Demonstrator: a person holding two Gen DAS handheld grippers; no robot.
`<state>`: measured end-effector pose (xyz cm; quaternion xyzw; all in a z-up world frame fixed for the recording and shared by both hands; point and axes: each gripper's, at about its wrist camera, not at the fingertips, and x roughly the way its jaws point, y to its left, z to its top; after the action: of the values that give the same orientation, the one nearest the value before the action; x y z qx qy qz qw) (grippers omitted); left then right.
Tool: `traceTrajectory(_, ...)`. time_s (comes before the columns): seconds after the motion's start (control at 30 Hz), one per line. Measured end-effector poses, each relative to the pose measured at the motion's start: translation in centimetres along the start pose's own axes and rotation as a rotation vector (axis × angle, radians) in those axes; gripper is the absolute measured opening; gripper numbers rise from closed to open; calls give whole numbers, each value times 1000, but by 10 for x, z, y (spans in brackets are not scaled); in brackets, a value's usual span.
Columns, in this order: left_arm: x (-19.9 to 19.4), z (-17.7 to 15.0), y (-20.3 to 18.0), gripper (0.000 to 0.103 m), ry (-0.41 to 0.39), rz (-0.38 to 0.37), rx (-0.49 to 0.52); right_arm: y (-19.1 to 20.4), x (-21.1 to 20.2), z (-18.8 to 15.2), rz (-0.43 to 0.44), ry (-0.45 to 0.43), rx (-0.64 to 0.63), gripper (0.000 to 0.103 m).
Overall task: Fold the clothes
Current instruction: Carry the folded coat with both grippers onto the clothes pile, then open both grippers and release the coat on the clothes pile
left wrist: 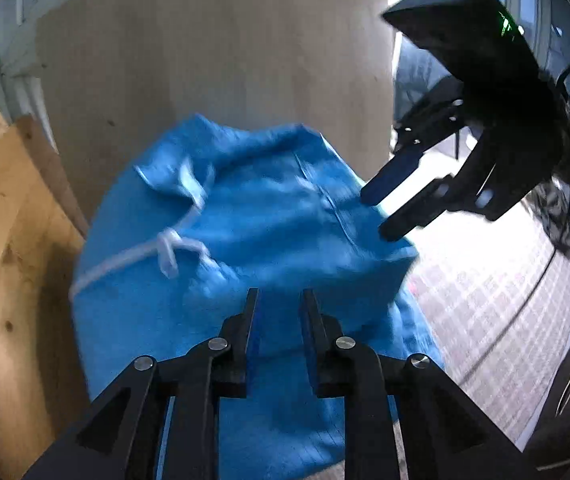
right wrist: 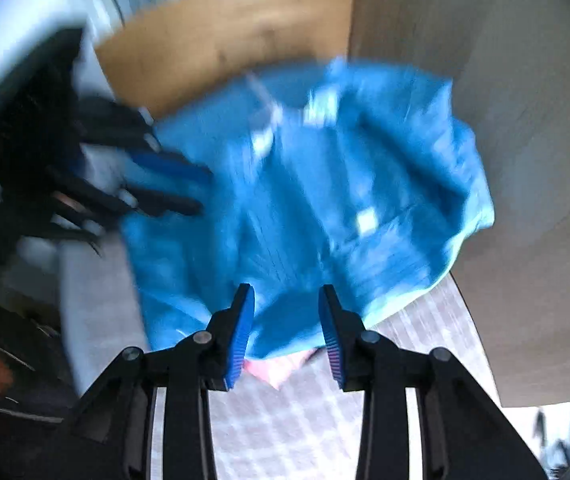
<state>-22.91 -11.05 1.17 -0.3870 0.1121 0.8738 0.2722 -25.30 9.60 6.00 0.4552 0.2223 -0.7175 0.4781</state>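
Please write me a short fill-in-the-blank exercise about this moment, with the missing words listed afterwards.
1. The crumpled garment on the table is ____ in colour.
2. A ____ drawstring lies knotted across it.
3. The left gripper and the right gripper both have their fingers ____, gripping nothing.
4. Under the garment's near edge, the right wrist view shows a small ____ item.

Missing words: blue; white; open; pink

One blue garment [left wrist: 245, 232], two tongs [left wrist: 279, 304] [right wrist: 287, 308], one wooden board [left wrist: 9, 260], possibly one pink cloth [right wrist: 277, 368].
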Motion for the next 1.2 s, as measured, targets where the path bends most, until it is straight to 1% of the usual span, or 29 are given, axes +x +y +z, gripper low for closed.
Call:
traceTrajectory(0.07,-5,13,11,19,-32,24,-10,-13,-21,8,35,-90,54,33)
traceTrajectory(0.13,-4,24,22,19,-59,57,-17,-30,-26,22,-29,-154,101,33)
traceTrajectory(0.2,0,38,38,19,-73,70,-39,-46,-22,32,-99,-194,140,33)
traceTrajectory(0.27,16,57,60,19,-73,78,-58,-58,-12,39,-155,-212,137,33)
traceTrajectory(0.3,24,68,72,19,-74,80,-72,-60,-9,44,-177,-206,117,35)
traceTrajectory(0.33,27,73,80,19,-78,69,-98,-60,-6,44,-181,-193,87,42)
traceTrajectory(0.37,36,84,89,19,-90,32,-135,-60,-5,42,-182,-183,62,45)
traceTrajectory(0.4,46,91,95,19,-101,-13,-158,-60,-11,36,-173,-173,51,47)
traceTrajectory(0.43,56,93,103,25,-83,-49,-168,-60,-3,33,-150,-138,45,47)
traceTrajectory(0.47,77,92,108,25,-39,-38,-170,-60,6,30,-136,-97,40,47)
traceTrajectory(0.5,85,86,111,23,8,5,-167,-61,15,25,-153,-38,42,47)
traceTrajectory(0.53,93,80,114,19,55,47,-164,-67,17,18,-172,-5,51,47)
traceTrajectory(0.57,89,73,115,20,53,57,-156,-73,10,12,-162,-18,82,47)
traceTrajectory(0.6,79,70,116,20,23,57,-167,-79,2,7,-149,-39,113,47)
traceTrajectory(0.67,54,67,117,20,-44,63,-190,-84,-23,14,-98,-158,164,47)
traceTrajectory(0.7,38,66,114,20,-88,74,-195,-82,-27,26,-97,-205,164,47)
traceTrajectory(0.77,15,60,106,22,-133,78,-195,-79,-35,50,-95,-298,164,47)
traceTrajectory(0.83,3,51,98,23,-169,77,-202,-76,-39,74,-93,-382,164,47)
traceTrajectory(0.9,-3,37,86,23,-153,94,-215,-80,-15,101,-88,-372,171,47)
traceTrajectory(0.93,-6,29,77,23,-140,102,-217,-82,2,104,-95,-332,173,47)
traceTrajectory(1.0,7,11,70,23,-100,84,-232,-86,37,111,-108,-251,178,47)
traceTrajectory(1.03,13,1,66,23,-76,56,-240,-89,53,113,-117,-210,184,47)
traceTrajectory(1.07,19,-9,62,23,-52,29,-247,-96,62,106,-136,-166,202,47)
traceTrajectory(1.1,24,-16,57,23,-31,36,-241,-103,69,99,-152,-128,224,47)
traceTrajectory(1.13,28,-23,52,22,-10,43,-234,-108,66,93,-159,-122,253,47)
traceTrajectory(1.2,19,-27,49,22,-29,24,-248,-106,35,86,-184,-171,280,47)
